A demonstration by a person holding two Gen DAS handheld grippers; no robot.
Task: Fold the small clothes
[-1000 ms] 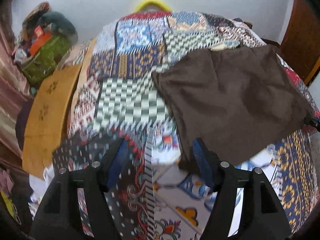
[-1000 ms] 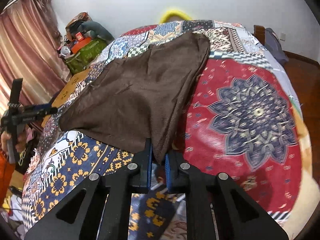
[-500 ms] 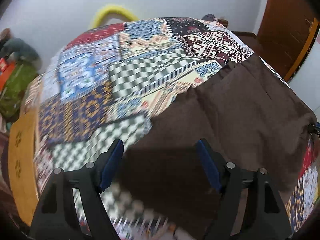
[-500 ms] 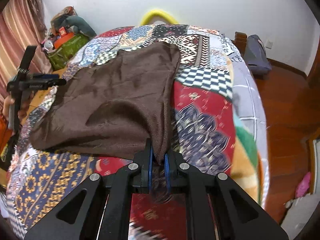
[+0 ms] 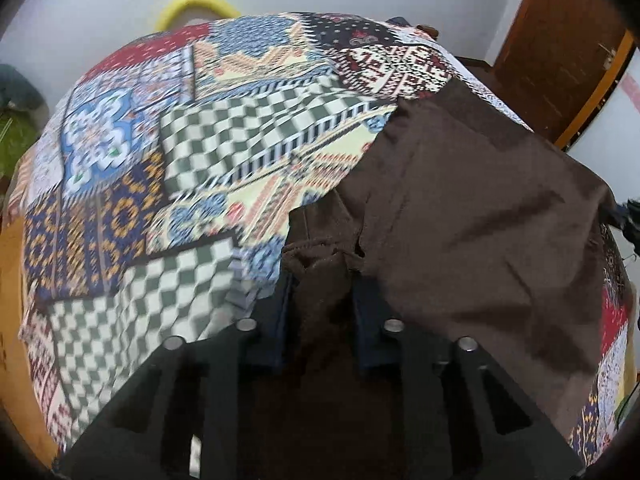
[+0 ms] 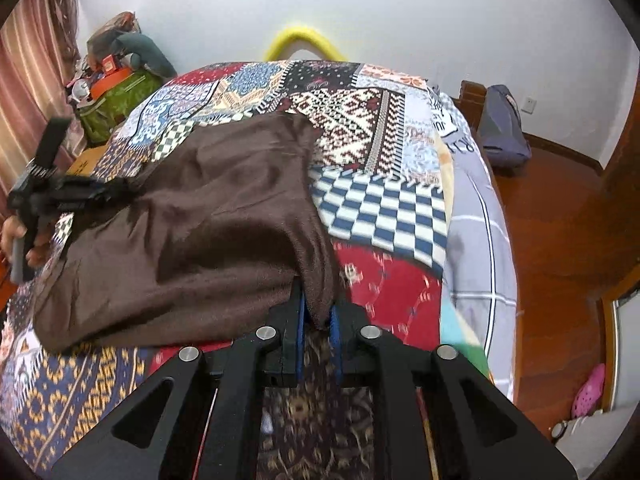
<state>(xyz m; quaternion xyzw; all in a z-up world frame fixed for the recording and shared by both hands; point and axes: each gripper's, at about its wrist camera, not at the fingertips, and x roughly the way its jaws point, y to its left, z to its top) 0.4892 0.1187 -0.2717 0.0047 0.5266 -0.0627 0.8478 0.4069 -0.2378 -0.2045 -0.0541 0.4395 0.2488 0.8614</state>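
Note:
A brown garment (image 5: 472, 208) lies spread on the patchwork bedspread (image 5: 224, 128). My left gripper (image 5: 322, 276) has closed on the garment's near left corner, with bunched brown cloth between its fingers. My right gripper (image 6: 318, 320) is shut on the garment's (image 6: 224, 216) near right corner and holds it a little above the bed. In the right wrist view the left gripper (image 6: 86, 194) shows at the far left, gripping the cloth's opposite corner. The right gripper's tip (image 5: 628, 220) shows at the right edge of the left wrist view.
The bedspread (image 6: 380, 184) covers the whole bed. A yellow curved headboard (image 6: 304, 42) stands at the far end. A pile of bags and toys (image 6: 116, 92) sits at the far left. A wooden floor (image 6: 560, 216) and a dark bag (image 6: 500, 128) lie to the right.
My left gripper moved right onto the garment and closed on its corner. My right gripper, still shut on its corner, carried the cloth forward over the bed, bunching it.

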